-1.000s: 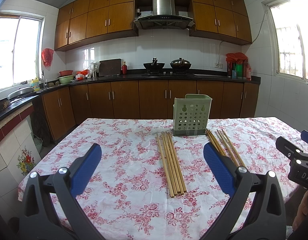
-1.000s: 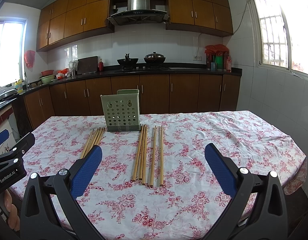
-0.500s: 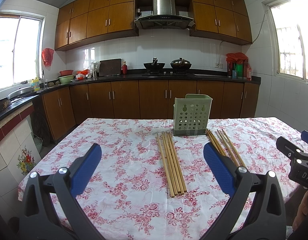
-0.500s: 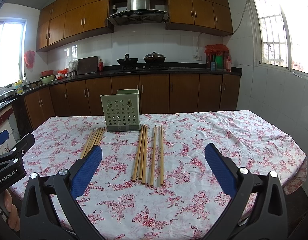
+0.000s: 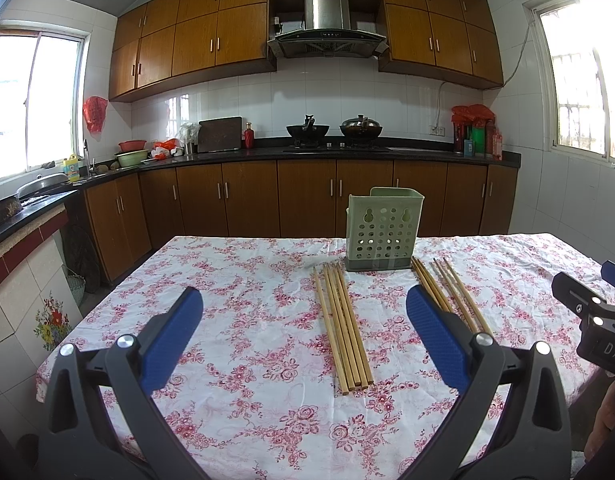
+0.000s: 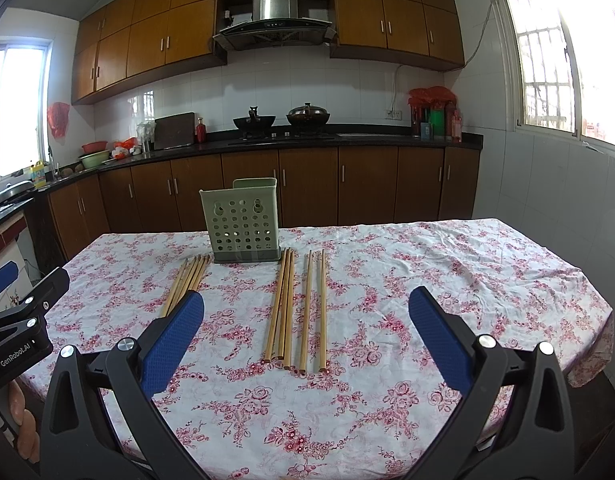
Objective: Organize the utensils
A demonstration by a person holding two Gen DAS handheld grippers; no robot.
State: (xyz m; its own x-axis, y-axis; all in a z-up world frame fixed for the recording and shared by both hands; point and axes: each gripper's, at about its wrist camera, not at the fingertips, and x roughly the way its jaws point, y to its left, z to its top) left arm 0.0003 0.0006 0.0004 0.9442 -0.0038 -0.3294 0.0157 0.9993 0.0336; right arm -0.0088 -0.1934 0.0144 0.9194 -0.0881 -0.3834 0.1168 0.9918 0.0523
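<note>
Two chopstick bundles (image 5: 343,324) (image 6: 295,308) lie lengthwise toward the table's far edge, one ahead of each gaping, empty gripper: left gripper (image 5: 303,340), right gripper (image 6: 307,340); holder (image 6: 243,220) beyond.

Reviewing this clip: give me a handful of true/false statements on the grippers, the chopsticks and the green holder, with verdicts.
1. Both grippers are open and hold nothing. True: the left gripper and the right gripper show wide gaps between their blue pads.
2. The green utensil holder lies on its side. False: it stands upright on the floral tablecloth.
3. Some chopsticks are already in the holder. False: none stick out of it; all visible ones lie on the cloth.
4. The chopsticks lie in two groups, left bundle and right group. True.
5. A wok sits on the stove. True.
</note>
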